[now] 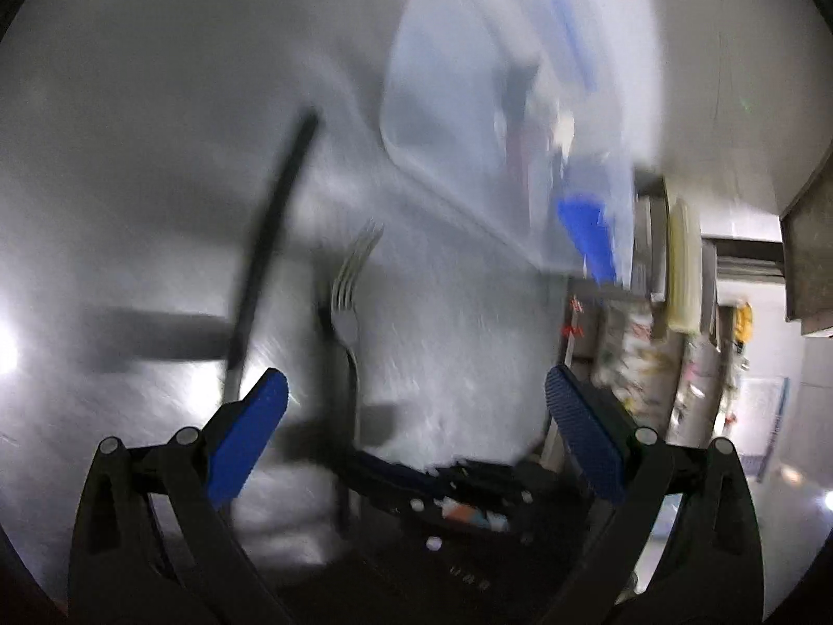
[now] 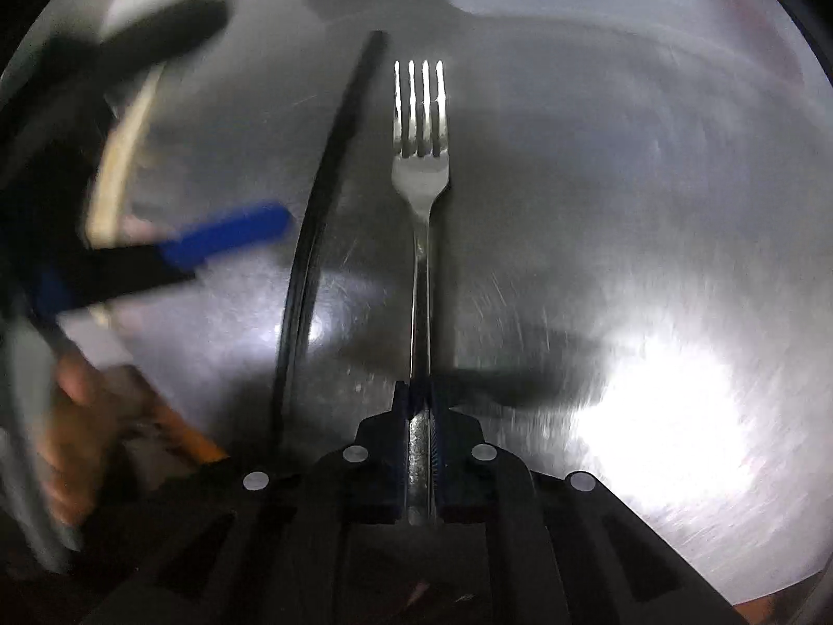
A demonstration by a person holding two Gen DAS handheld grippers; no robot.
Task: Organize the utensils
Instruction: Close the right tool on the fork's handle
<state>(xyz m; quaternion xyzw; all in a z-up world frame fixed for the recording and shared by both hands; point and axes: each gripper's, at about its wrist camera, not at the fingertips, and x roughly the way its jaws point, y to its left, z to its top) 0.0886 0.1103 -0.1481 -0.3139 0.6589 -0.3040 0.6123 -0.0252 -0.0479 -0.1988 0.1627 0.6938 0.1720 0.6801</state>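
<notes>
Holding a fork (image 2: 420, 177) in my right gripper (image 2: 419, 416): jaws pinched tight on the handle, tines pointing far, straight ahead. Fork is a plain four-tine metal one, shiny, looks clean. It sits above or on the steel countertop (image 2: 625, 208); can't tell if it's lifted or touching.

Left gripper (image 1: 416, 401) is wide open, nothing between the blue pads (image 1: 250, 432). From its camera the same fork (image 1: 346, 302) is just ahead, between the pads' line of sight, with a long black rod-like utensil (image 1: 270, 239) to its left. Right camera shows that black utensil (image 2: 323, 219) running beside the fork on the left, close but apart. Can't tell what kind it is; heavy motion blur.

Far right in the left view there's a clear plastic bin (image 1: 468, 104) with something blue (image 1: 588, 239) inside or behind it. Contents too blurred to name.

Progress, my read: early to mid. One fork in hand, not yet placed. Black utensil untouched on the counter. The bin is probably the destination, so left to do: carry fork over, drop, come back for the black one.
</notes>
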